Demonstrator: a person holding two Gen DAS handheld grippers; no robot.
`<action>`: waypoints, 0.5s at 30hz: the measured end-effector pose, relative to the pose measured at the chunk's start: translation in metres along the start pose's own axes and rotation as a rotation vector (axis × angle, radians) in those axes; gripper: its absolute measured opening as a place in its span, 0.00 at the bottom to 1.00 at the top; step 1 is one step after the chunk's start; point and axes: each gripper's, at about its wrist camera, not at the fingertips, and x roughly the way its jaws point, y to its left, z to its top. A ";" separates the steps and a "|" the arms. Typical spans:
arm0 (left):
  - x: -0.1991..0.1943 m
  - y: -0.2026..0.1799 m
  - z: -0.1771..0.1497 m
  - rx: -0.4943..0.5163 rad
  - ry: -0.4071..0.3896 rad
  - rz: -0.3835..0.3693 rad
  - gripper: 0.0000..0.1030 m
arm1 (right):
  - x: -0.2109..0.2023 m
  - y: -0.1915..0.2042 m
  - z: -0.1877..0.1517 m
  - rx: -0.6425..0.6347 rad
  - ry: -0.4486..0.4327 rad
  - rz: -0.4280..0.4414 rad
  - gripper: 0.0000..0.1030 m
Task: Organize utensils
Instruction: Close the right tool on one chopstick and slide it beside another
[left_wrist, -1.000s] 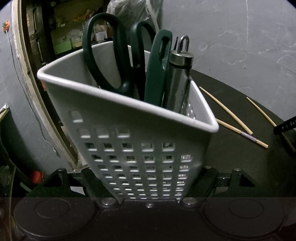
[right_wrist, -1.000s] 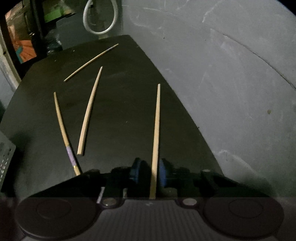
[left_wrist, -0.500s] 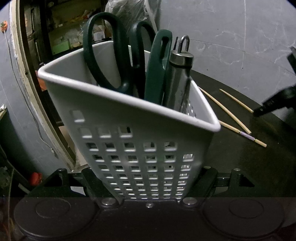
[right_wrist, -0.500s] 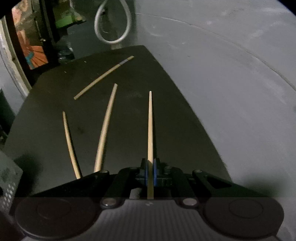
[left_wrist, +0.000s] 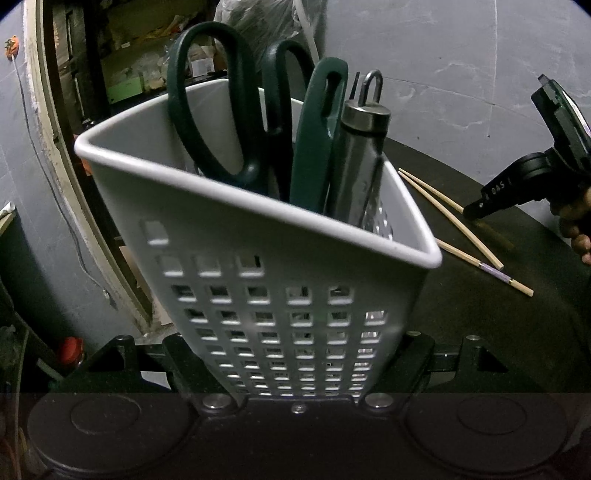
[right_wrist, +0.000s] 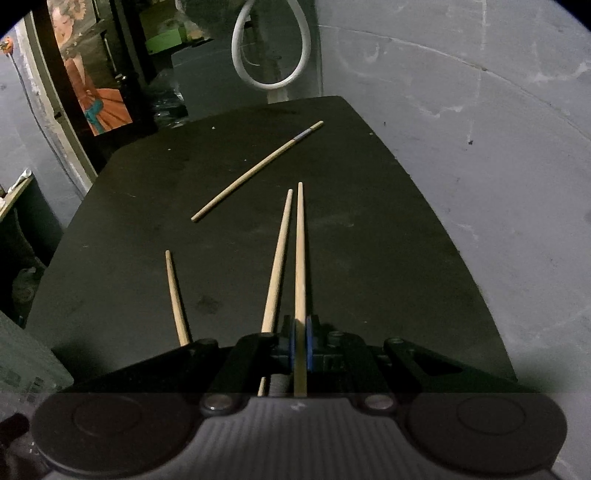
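Note:
My left gripper is shut on a white perforated utensil holder and holds it tilted. In it stand green-handled scissors, a green-handled tool and a steel grater. My right gripper is shut on a wooden chopstick that points forward, lifted above the black table. Three more chopsticks lie on the table: one just left of the held one, one further left, one with a purple band further back. The right gripper also shows in the left wrist view.
The table's right edge runs along a grey wall. A white hose loop hangs behind the table. A dark doorway with clutter lies to the left. Two chopsticks lie right of the holder in the left wrist view.
My right gripper closed on the chopstick and lifted it off the table, swinging left toward the other chopsticks. It rose into the left wrist view. The holder stayed in my left gripper.

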 end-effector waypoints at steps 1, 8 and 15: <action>0.000 0.000 0.000 -0.001 0.000 0.001 0.77 | 0.002 0.000 0.000 -0.001 0.008 0.005 0.07; 0.000 -0.001 -0.002 -0.003 -0.005 0.003 0.76 | 0.003 -0.005 -0.002 0.026 0.017 0.035 0.12; 0.000 -0.001 -0.002 -0.002 -0.005 0.002 0.76 | -0.002 -0.006 0.001 0.057 0.008 0.058 0.44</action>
